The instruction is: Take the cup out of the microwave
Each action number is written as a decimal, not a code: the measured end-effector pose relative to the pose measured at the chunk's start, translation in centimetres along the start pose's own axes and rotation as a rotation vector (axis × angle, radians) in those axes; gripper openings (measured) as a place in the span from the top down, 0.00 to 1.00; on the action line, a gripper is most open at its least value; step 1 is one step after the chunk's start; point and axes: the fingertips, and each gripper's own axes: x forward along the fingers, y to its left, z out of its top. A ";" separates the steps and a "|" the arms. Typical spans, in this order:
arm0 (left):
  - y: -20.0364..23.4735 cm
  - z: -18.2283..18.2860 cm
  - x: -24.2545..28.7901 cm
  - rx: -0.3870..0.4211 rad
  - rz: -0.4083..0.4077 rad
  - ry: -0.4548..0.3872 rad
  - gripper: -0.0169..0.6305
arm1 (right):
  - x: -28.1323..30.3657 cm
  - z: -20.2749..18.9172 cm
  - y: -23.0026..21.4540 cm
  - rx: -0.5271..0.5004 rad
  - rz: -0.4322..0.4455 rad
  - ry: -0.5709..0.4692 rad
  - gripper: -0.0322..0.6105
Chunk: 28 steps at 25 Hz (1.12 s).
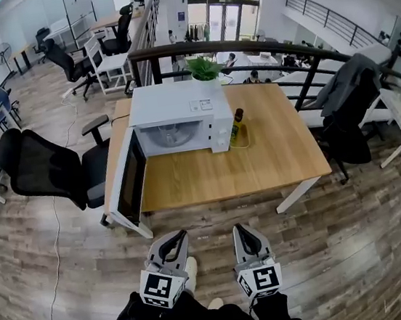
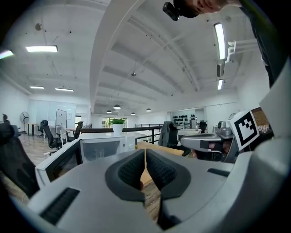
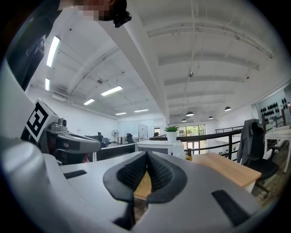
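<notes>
A white microwave (image 1: 179,111) stands on a wooden table (image 1: 258,155), its door (image 1: 132,183) swung open to the left. Inside the cavity I see a clear glass cup (image 1: 170,134). Both grippers are low in the head view, short of the table's near edge and well away from the microwave. My left gripper (image 1: 173,241) has its jaws pressed together with nothing between them, and my right gripper (image 1: 241,232) is shut and empty too. In the left gripper view the left gripper (image 2: 145,152) points toward the microwave (image 2: 102,145); the cup (image 2: 98,154) shows faintly inside. The right gripper (image 3: 147,154) faces the table.
A dark bottle with a yellow label (image 1: 237,125) stands just right of the microwave. A potted plant (image 1: 205,67) sits behind it. A black office chair (image 1: 48,168) is left of the open door, another chair with a jacket (image 1: 350,99) at the right. A dark railing (image 1: 244,44) runs behind the table.
</notes>
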 end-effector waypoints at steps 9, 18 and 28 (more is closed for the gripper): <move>6.1 2.0 5.6 -0.006 -0.012 -0.003 0.92 | 8.0 1.5 -2.1 -0.003 -0.024 0.010 0.93; 13.3 3.1 9.6 -0.020 -0.028 -0.018 0.93 | 15.2 2.8 -1.7 -0.028 -0.047 0.015 0.93; 17.9 3.4 13.7 -0.028 -0.065 -0.032 0.93 | 20.8 3.5 -2.6 -0.045 -0.091 0.013 0.93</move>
